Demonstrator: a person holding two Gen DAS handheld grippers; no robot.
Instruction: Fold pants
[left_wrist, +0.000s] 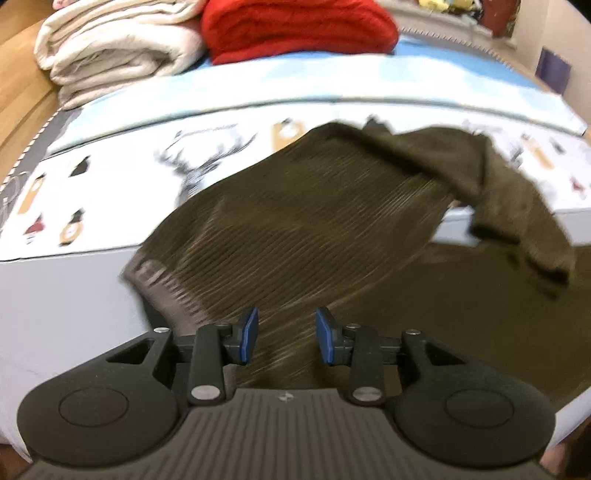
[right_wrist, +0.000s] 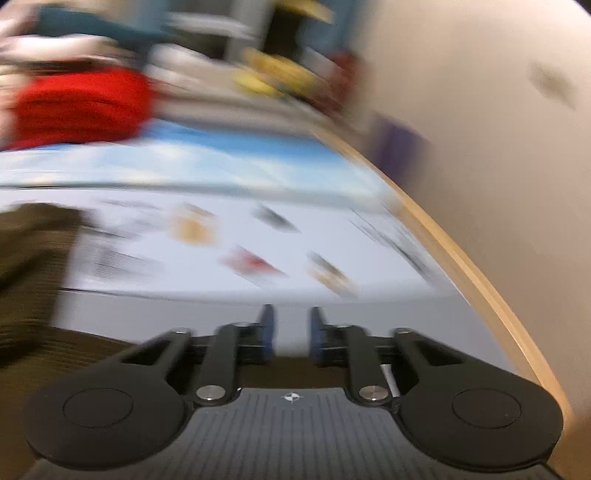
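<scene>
Dark olive-brown corduroy pants (left_wrist: 314, 206) lie on the bed, one part folded over on the right and hanging off the front edge. My left gripper (left_wrist: 285, 334) is open, its blue pads apart just above the cloth near the waistband, holding nothing. In the blurred right wrist view the pants (right_wrist: 33, 266) show at the left and under the gripper. My right gripper (right_wrist: 291, 332) is open with a narrow gap, over the bed's front edge, and nothing shows between its fingers.
The bed has a printed sheet (left_wrist: 110, 177) with deer and figures. A folded cream blanket (left_wrist: 110, 48) and a red blanket (left_wrist: 295, 26) sit at the back. A wooden bed frame edge (right_wrist: 461, 258) and a wall are on the right.
</scene>
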